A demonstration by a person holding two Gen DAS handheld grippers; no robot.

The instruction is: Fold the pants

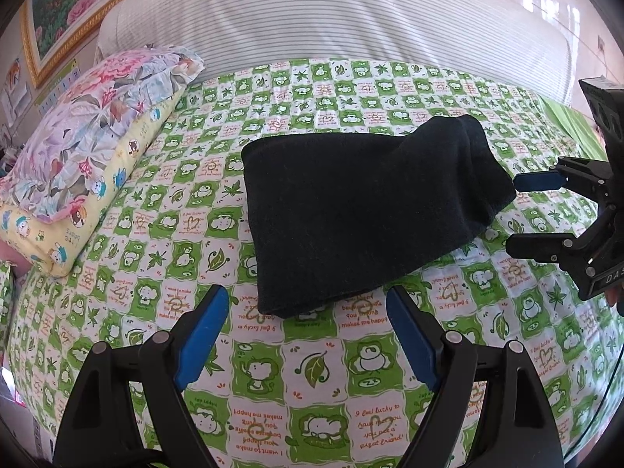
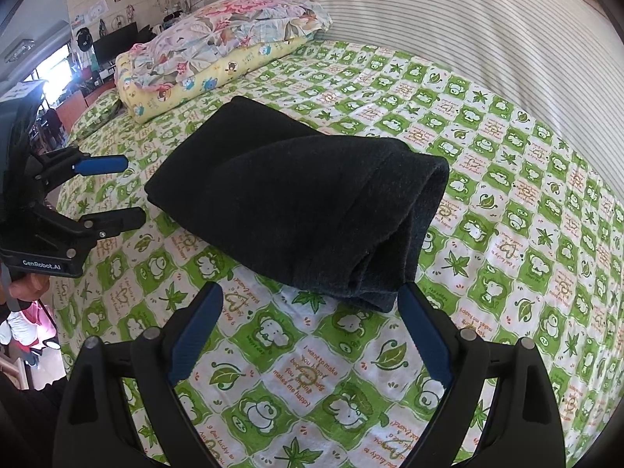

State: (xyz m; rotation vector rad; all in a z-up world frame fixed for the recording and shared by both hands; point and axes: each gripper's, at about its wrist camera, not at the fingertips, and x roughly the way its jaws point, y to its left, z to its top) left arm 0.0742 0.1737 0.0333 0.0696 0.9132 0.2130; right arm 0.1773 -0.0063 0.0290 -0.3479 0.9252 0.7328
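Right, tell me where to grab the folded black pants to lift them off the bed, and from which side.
Probably grip the black pants at the thick layered end nearest the right gripper, coming in low along the green bedsheet. All the layers stack there, so one pinch may catch them together. The left gripper could support the flatter end.

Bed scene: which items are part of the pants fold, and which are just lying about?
Job:
- black pants, folded into a bundle on the bedsheet
- left hand-held gripper, open
- right hand-held gripper, open

Lying about:
- floral pillow
- yellow cartoon pillow
- striped bolster
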